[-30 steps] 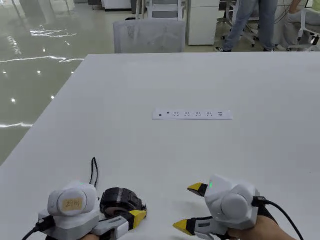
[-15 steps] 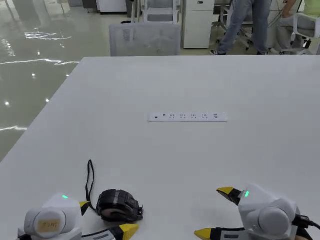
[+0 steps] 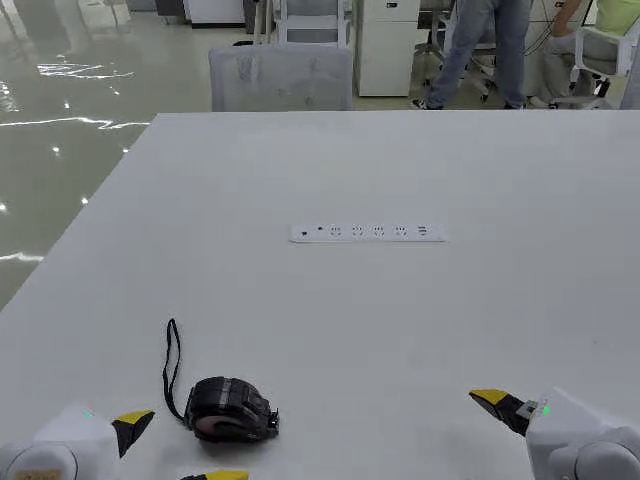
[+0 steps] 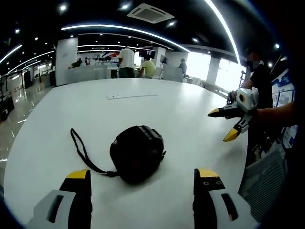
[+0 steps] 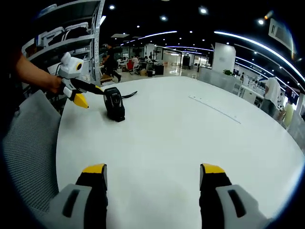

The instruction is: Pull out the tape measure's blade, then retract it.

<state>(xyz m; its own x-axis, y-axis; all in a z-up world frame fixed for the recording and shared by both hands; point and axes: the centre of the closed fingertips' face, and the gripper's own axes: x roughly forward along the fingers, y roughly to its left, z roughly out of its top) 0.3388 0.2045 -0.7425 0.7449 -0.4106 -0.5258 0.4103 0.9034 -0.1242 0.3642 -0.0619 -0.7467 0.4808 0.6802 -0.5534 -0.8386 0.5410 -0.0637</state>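
Before left tongs (image 4: pixel 143 173), tape measure (image 4: pixel 137 152) lying crosswise, strap (image 4: pixel 81 149) trailing away leftward

surface: large white flat-topped table (image 3: pixel 420 320), plain matte top, left and far edges visible in head view
centre: long flat white plastic power strip (image 3: pixel 366 233), lying flat, long side parallel to the far edge, well apart from the other item
near-left: round black tape measure (image 3: pixel 228 408), resting directly on the top
strap: thin black cord loop (image 3: pixel 170 362), joined to the tape measure's left side, lying on the top, trailing toward the far edge
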